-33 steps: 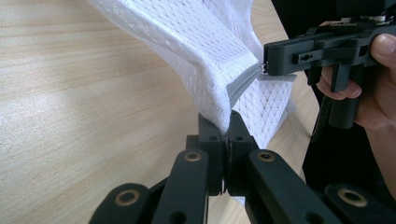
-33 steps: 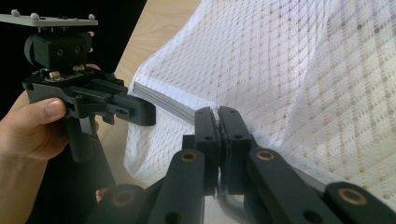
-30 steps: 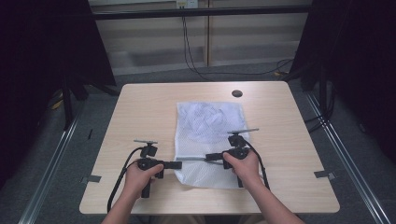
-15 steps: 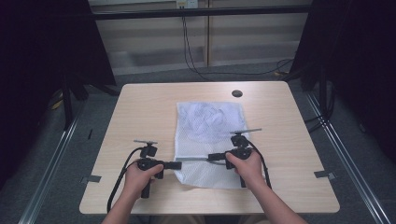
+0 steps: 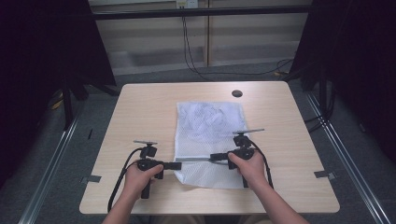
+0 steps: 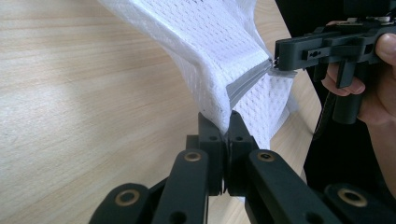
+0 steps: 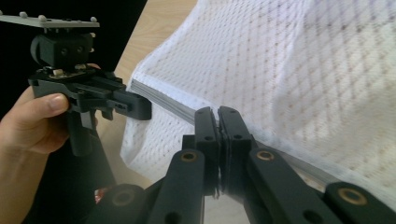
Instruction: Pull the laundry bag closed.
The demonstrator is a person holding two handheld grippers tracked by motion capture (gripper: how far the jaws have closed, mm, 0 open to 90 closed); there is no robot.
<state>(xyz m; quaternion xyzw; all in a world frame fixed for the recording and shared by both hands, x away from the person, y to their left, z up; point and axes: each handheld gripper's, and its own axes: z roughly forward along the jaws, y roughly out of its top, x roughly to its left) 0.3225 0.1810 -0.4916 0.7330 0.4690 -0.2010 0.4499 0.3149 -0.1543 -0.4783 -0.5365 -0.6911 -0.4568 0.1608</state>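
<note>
White mesh bag (image 5: 208,135) lies on the table (image 5: 140,107). Left tool (image 6: 224,135) pinches the bag's grey zipper band (image 6: 247,81). Right tool (image 7: 218,122) is clamped on the same band.

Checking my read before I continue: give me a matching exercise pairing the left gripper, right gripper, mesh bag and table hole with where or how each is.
Things:
1. left gripper
2. right gripper
3. white mesh bag
4. dark round hole

States:
A. lying on the table, near end lifted
B. in the tabletop beyond the bag
C. shut on the bag's left edge
D. shut on the grey zipper strip

Pairs: 1-C, 2-D, 3-A, 4-B
</note>
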